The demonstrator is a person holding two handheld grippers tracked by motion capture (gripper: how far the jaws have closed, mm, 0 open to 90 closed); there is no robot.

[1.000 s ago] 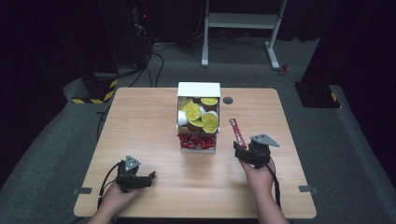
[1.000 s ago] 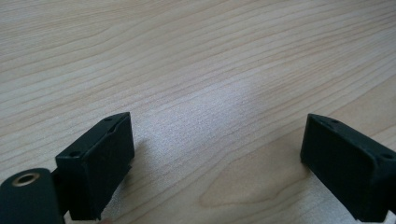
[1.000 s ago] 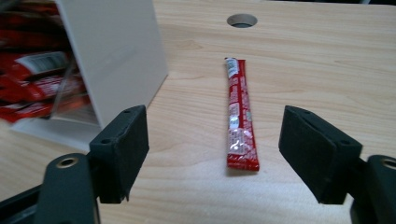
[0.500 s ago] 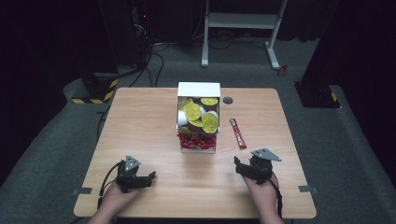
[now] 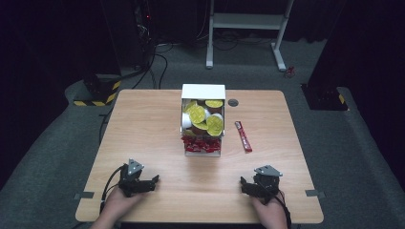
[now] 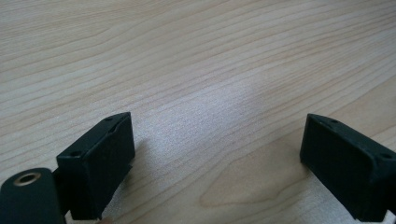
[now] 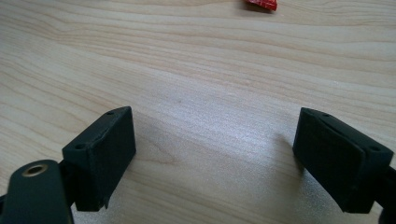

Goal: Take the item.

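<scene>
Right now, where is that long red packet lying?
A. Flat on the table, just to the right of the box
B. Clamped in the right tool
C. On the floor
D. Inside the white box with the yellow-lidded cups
A: in the high view the red packet lies flat on the wooden table beside the white box, apart from both tools.

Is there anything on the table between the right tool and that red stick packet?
Nothing visible does. The right tool sits open near the table's front edge, and the red stick packet lies farther back, beside the white box. Bare wooden table lies between them, as the right gripper view confirms.
</scene>
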